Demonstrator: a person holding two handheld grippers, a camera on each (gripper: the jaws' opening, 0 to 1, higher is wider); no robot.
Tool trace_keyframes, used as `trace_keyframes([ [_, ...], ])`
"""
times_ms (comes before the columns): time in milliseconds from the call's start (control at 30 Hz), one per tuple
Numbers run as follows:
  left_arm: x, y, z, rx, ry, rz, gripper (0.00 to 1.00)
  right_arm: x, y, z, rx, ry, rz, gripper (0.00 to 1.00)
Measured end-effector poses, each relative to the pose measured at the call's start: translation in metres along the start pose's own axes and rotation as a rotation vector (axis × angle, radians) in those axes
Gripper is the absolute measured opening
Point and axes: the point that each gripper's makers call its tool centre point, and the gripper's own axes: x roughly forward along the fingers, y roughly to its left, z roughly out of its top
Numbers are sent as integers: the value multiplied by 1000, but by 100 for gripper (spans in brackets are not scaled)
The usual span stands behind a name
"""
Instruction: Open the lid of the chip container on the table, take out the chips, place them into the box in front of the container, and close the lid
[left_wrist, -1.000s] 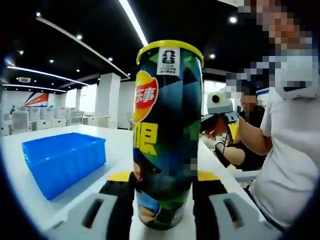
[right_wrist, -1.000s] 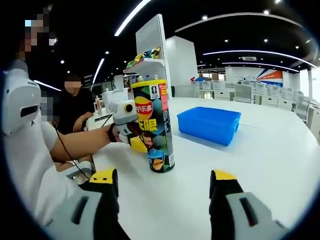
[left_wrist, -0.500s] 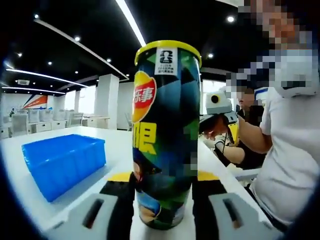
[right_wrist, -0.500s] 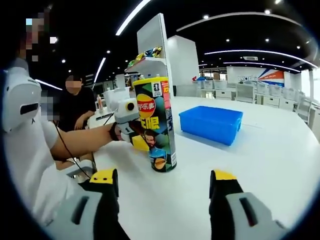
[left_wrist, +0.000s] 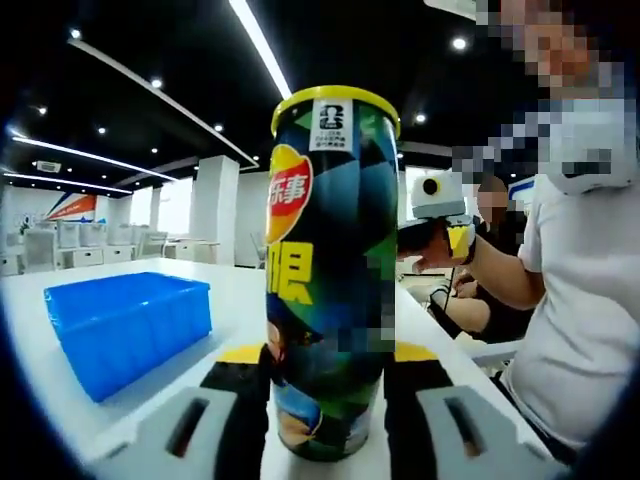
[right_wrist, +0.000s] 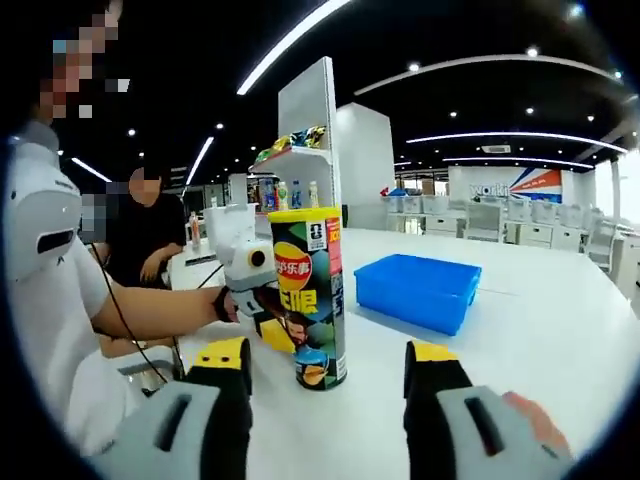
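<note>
1. Since a second ago: right gripper has risen and come nearer the can; in the left gripper view it now shows higher beside the can's upper part. Can, box and left gripper unchanged.
2. Can: upright on the white table, yellow lid on. Standing just before the box.
3. Left gripper: jaws pressed against the can's lower body on both sides, pinching it. Judged purpose: steadying the can so the lid can be pulled without tipping.
4. Right gripper: jaws spread wide, nothing between them, aimed at the can from short of it. Judged purpose: an approach towards the lid; it sits below lid height and must climb.
5. Box: blue, open-topped, on the table beyond the can, apart from it. Nothing visible inside from this angle.
6. Task state: lid not yet opened; chips not out.
7. Surroundings: person's white sleeve; a seated person behind; shelf with bottles.
</note>
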Motion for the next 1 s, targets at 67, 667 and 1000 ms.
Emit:
trace_keyframes([
  [67,0,0,0,0,-4,2,46,6,1,9,3,-28,-10,63],
  [667,1,-1,0,0,3,3,46,49,14,83,-14,-231,-121,70],
  [1000,1,-1,0,-3,0,1,46,73,18,88,-26,-218,-171,69],
])
